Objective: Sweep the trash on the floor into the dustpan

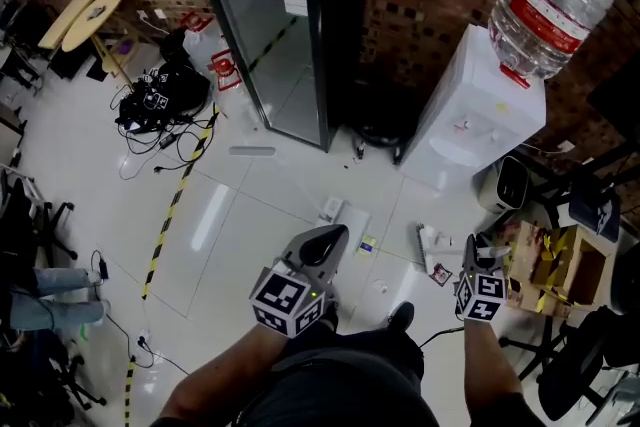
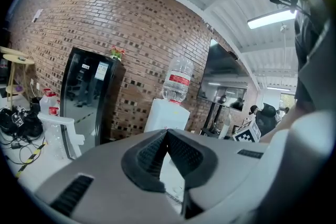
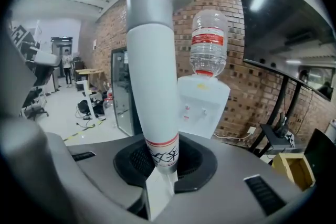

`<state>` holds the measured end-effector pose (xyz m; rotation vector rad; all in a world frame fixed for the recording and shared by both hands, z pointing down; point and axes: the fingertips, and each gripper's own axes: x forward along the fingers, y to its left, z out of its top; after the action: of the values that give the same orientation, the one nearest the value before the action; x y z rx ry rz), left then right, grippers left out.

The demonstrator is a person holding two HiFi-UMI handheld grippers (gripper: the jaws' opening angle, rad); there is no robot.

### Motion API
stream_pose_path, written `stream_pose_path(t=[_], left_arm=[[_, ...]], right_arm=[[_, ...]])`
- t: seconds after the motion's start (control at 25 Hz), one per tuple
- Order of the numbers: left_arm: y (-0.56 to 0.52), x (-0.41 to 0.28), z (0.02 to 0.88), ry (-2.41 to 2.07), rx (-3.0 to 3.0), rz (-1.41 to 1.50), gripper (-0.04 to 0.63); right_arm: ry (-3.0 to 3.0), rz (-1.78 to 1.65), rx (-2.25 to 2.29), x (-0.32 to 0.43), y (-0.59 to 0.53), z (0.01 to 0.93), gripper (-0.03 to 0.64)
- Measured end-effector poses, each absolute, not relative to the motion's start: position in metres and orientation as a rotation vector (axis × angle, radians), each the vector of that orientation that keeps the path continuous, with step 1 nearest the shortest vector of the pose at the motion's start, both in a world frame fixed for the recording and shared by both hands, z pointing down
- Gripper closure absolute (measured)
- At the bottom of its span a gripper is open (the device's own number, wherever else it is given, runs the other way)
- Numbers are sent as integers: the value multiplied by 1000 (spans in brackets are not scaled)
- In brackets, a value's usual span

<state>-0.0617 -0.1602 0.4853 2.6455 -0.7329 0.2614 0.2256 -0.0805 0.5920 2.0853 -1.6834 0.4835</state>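
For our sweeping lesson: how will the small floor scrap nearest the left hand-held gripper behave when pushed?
The scrap looks thin and flat, so it is probably light. The floor shines, so it would likely slide easily, perhaps skitter aside.

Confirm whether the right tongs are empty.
No: in the right gripper view the right tongs are shut on a white handle that stands up between them.

No legible text anywhere; black characters on the white handle (image 3: 157, 152) indecipherable.
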Motion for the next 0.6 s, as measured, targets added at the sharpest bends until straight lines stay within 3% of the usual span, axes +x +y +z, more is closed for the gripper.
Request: stream_pose_path(t=[0.6], left_arm=[[-160, -32, 493, -715, 2651, 300, 586]], right_arm=[[-1644, 476, 2066, 285, -24, 589, 552]])
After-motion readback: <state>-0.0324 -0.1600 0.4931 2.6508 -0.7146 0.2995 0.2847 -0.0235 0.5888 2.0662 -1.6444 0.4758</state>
